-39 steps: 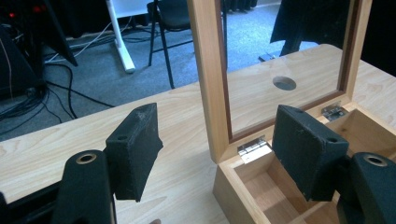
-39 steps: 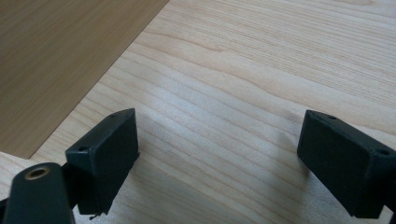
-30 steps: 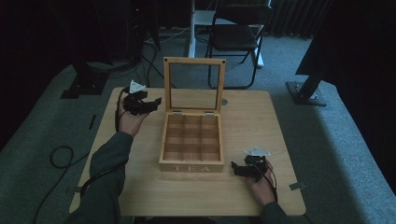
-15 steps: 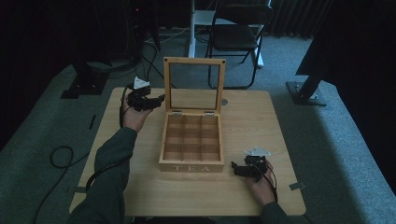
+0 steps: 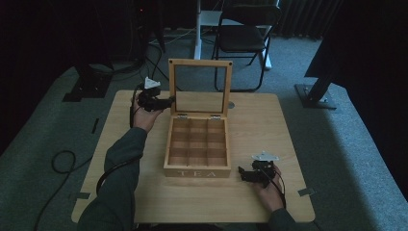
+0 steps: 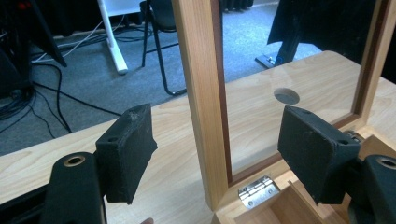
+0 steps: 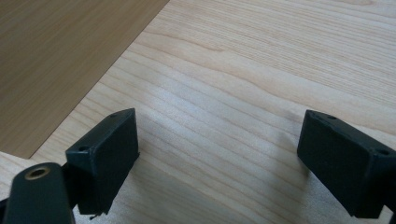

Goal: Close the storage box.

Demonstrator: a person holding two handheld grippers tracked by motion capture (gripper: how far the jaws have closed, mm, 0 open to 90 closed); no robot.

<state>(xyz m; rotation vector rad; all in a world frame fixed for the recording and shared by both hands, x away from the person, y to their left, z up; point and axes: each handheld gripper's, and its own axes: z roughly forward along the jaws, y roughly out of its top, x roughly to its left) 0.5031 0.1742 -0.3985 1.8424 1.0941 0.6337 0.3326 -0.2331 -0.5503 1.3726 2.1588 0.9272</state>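
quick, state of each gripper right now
left gripper: open, jaws on either side of the tea box lid frame
right gripper: open, holding nothing

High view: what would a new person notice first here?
First, the wooden tea box at the middle of the table, its glass lid standing upright. Next, the left gripper, open, with the lid's side frame between its jaws. The right gripper rests open beside the box's front corner.

table (image 5: 269, 125): pale wood, smooth, faint sheen
tea box (image 5: 197, 154): light wood, matt
lid (image 6: 201, 93): wooden frame, clear glossy pane
hinge (image 6: 256, 190): shiny metal
pads (image 6: 128, 151): black, matt, slightly rough
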